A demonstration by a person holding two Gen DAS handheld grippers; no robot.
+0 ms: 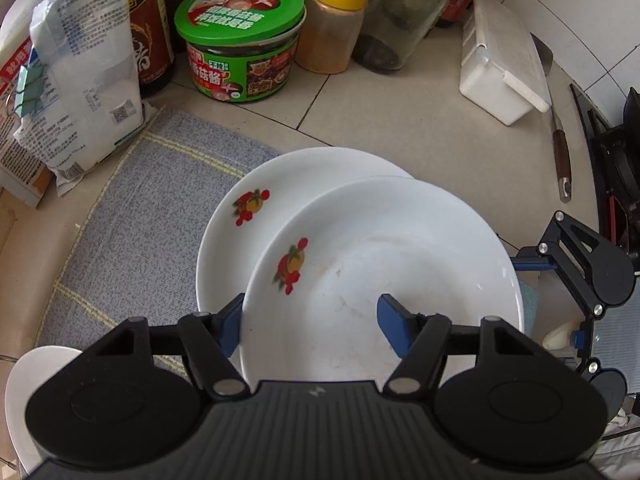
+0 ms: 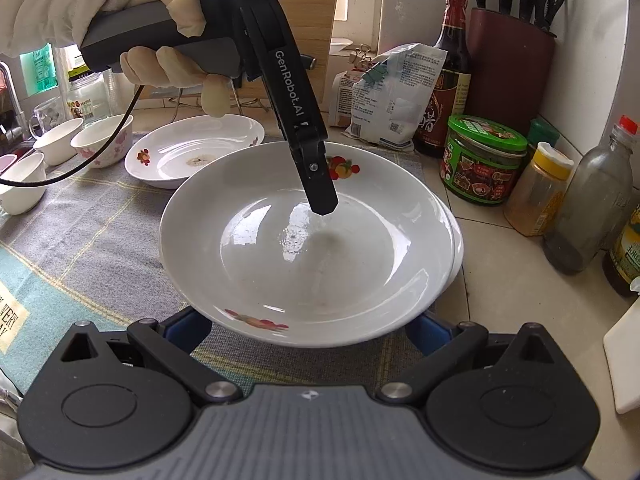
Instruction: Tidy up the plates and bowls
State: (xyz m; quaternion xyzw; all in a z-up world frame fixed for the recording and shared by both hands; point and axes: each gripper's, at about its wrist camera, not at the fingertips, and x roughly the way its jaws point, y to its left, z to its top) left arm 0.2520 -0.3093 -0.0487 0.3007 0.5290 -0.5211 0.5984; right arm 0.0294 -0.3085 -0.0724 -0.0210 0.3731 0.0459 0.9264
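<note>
My left gripper (image 1: 310, 308) is shut on the near rim of a white plate with fruit decals (image 1: 380, 248); one blue finger is inside the dish and the other is outside the rim. In the right wrist view its finger (image 2: 318, 188) reaches down into the same plate (image 2: 280, 272). This plate sits over a second matching plate (image 1: 224, 248), shifted sideways so the lower rim (image 2: 458, 240) shows; whether they touch is unclear. My right gripper (image 2: 308, 322) is open, its blue fingers spread wide beneath the plate's edge with tips hidden. A third plate (image 2: 192, 152) lies on the grey cloth (image 2: 100, 220).
Three bowls (image 2: 102, 140) stand at the cloth's far left. A green-lidded jar (image 1: 240, 40), a spice jar (image 1: 332, 28), a glass bottle (image 1: 400, 12), a dark sauce bottle (image 2: 450, 72) and a white bag (image 1: 80, 80) line the wall. A white box (image 1: 500, 60) and a spatula (image 1: 560, 152) lie to the right.
</note>
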